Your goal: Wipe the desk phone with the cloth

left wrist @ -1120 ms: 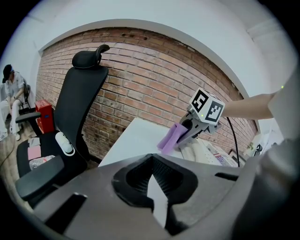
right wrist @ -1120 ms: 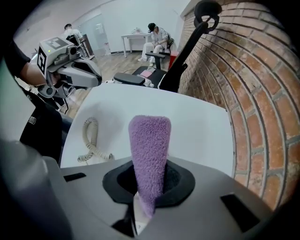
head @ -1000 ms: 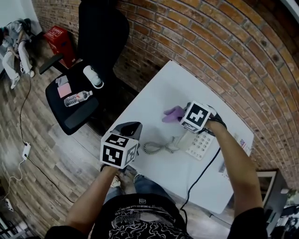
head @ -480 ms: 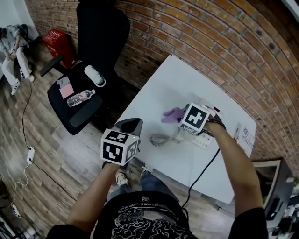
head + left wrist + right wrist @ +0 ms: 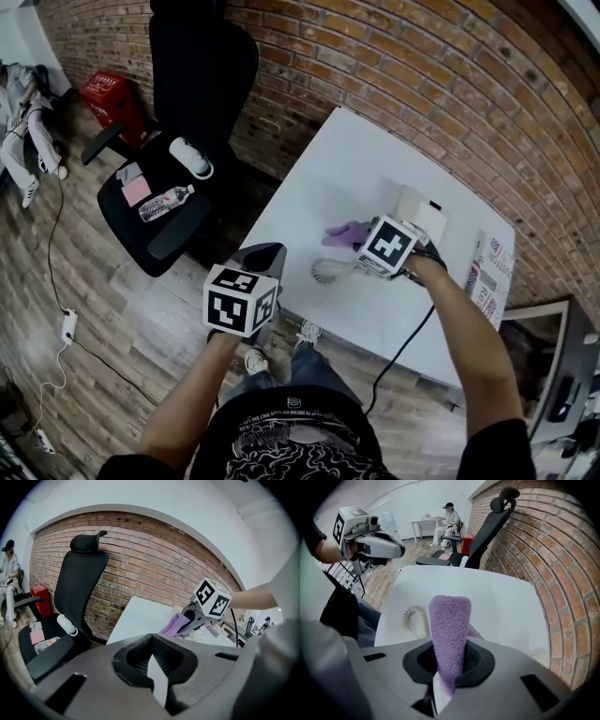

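In the head view the right claw [image 5: 364,242] sits right of centre over the white bench [image 5: 356,155], jaws clamped on the purple cloth [image 5: 343,232], whose free end pokes out toward the upper left as a wiping pad. The desk phone [image 5: 421,212] lies under and just behind that claw. Most of it is covered by the cube and the hand, so the pale boxy piece at the cube's upper right is probably its body, though I cannot be sure. Its coiled cord [image 5: 327,272] loops out at the claw's lower left. The left claw [image 5: 265,250] hangs off the bench's near edge, lower left of centre and well apart from the phone, likely parked to leave the wiping arm room. In the left gripper view the left claw [image 5: 152,651] has its jaws drawn together with nothing between them. Beyond it, right of centre, the right claw [image 5: 186,620] carries the cloth [image 5: 172,625] low over the bench [image 5: 136,616]. In the right gripper view the right claw [image 5: 449,665] pinches the cloth [image 5: 450,625] by its lower end, so the fuzzy flap stands forward of the jaws, ready to be dragged over a surface. The cord [image 5: 417,618] curls just left of it, and the left claw [image 5: 396,550] hovers at upper left. The wipe looks barely under way.
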Tool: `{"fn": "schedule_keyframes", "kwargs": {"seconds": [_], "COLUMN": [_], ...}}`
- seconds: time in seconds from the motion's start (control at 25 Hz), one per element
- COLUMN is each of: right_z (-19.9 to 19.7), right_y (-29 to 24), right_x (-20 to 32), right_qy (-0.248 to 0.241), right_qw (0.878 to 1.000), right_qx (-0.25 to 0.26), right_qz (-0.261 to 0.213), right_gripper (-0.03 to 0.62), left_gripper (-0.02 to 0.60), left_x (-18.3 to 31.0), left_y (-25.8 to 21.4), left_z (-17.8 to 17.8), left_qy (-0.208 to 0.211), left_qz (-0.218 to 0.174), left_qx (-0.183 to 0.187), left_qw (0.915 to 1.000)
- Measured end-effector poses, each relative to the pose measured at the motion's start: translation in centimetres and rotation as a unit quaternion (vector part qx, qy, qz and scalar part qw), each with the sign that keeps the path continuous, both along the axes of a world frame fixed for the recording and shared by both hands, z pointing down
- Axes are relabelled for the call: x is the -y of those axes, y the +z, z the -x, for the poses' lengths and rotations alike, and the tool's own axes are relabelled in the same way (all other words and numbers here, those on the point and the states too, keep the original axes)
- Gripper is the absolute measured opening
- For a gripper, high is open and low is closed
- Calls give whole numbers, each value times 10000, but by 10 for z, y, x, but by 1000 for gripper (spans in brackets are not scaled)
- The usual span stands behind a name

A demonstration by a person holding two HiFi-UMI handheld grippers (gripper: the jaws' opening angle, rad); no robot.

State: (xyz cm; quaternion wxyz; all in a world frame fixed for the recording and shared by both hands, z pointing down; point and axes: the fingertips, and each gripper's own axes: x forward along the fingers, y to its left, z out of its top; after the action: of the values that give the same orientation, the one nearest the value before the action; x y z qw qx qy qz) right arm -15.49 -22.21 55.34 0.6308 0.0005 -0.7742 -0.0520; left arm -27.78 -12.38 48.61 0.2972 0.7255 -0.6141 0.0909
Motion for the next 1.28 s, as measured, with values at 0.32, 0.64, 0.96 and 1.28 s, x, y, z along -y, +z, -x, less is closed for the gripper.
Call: {"fn": "schedule_keyframes", "kwargs": {"seconds": [0.32, 0.64, 0.96, 1.28], "right_z": [-6, -6, -30, -95], "right_y": [1, -13, -73, -135], "right_x": [-18, -31, -46, -66], "right_qy": [546, 1482, 2570, 3624], "right_qw": [9982, 9842, 9368, 8604], "right_qx": [249, 964, 2358, 3498], "right_qz": [-13, 46, -276, -772], "right_gripper": [44, 44, 44, 44], "left_gripper": [5, 5, 5, 5], "left_x": [-13, -15, -5, 16], "left_y": [-3, -13, -30, -61], "left_z": [-1, -7, -31, -83], "left_qy": [201, 539, 935, 1416], "left_qz": [-31, -140, -311, -630], "left_qx": [43, 77, 127, 129], "left_qw": [9998, 9984, 9951, 9878]}}
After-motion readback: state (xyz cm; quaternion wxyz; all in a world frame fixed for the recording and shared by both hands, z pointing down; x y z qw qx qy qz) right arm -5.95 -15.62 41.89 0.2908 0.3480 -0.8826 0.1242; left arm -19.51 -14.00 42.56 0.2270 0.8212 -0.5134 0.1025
